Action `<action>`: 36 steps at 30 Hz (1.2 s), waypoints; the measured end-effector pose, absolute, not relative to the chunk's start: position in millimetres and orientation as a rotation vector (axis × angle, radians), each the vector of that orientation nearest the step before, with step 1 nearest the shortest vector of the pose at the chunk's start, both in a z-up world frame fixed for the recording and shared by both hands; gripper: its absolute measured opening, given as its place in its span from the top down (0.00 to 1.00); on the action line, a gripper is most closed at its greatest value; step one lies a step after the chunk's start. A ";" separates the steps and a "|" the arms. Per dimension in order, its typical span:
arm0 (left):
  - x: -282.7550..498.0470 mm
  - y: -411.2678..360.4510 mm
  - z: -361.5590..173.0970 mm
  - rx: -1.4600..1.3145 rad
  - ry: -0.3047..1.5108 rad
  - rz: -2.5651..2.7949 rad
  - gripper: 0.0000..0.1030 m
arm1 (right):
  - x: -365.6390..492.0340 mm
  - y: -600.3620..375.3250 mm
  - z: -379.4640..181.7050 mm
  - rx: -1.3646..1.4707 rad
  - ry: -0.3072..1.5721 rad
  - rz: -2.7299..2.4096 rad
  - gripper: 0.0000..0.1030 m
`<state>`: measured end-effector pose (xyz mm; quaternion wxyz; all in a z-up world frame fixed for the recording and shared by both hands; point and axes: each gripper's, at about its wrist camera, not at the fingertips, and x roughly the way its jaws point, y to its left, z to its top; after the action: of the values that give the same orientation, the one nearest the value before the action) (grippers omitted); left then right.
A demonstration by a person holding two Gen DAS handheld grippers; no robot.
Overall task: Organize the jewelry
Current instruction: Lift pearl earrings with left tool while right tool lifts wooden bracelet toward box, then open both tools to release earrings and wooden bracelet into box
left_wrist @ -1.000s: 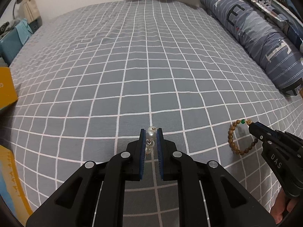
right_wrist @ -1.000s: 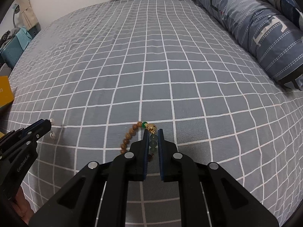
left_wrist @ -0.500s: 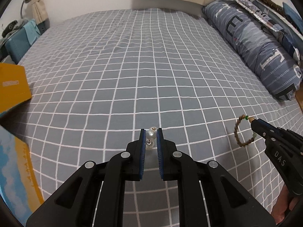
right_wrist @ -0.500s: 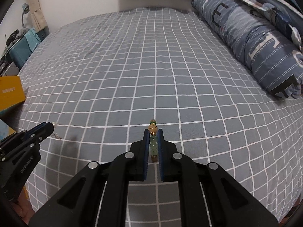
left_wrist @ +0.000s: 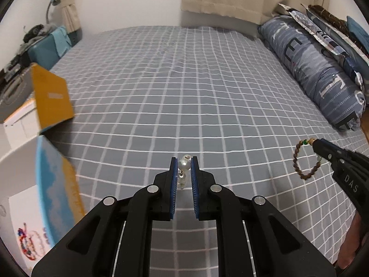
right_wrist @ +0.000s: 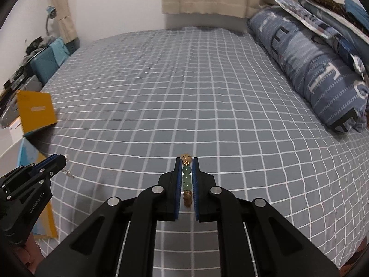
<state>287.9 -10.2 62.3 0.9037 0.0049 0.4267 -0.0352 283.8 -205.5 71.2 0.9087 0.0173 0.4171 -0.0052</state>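
Observation:
My left gripper (left_wrist: pixel 184 161) is shut on a pearl earring (left_wrist: pixel 184 164), held above the grey checked bed; a second pearl (left_wrist: pixel 182 180) hangs below between the fingers. My right gripper (right_wrist: pixel 186 161) is shut on a wooden bead bracelet (right_wrist: pixel 187 177) with green and gold beads. In the left wrist view the right gripper (left_wrist: pixel 319 143) is at the right with the bracelet (left_wrist: pixel 305 160) hanging as a loop. In the right wrist view the left gripper (right_wrist: pixel 61 159) is at the left with the earring (right_wrist: pixel 68 173) dangling from its tip.
The grey checked bedsheet (left_wrist: pixel 184 87) fills the middle. A blue pillow (left_wrist: pixel 318 76) lies along the right edge. An open box with a yellow lid (left_wrist: pixel 50 99) and a blue-and-yellow flap (left_wrist: pixel 55 189) stands at the left, white inside with colourful jewelry (left_wrist: pixel 30 249) at the bottom.
Both grippers have risen off the bed with their jewelry still held. The views tilted up, so the wall, the curtains and the open box at the left have come into sight.

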 end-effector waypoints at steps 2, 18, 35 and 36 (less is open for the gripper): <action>278.7 4.6 69.3 0.009 0.873 -0.054 0.89 | 279.3 -192.1 76.6 0.029 0.853 0.009 0.92; 197.2 147.4 104.9 -0.042 0.811 0.197 0.89 | 254.2 -47.5 96.6 -0.041 0.787 0.228 0.92; 133.2 288.8 95.1 -0.178 0.826 0.385 0.89 | 210.8 125.4 102.0 -0.131 0.774 0.445 0.92; 132.2 294.1 91.4 -0.183 0.831 0.391 0.89 | 207.9 135.8 97.7 -0.136 0.779 0.458 0.92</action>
<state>132.2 294.1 91.4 0.8924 -0.0880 0.4005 0.1885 207.9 135.8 97.7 0.8974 -0.0658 0.3761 0.2211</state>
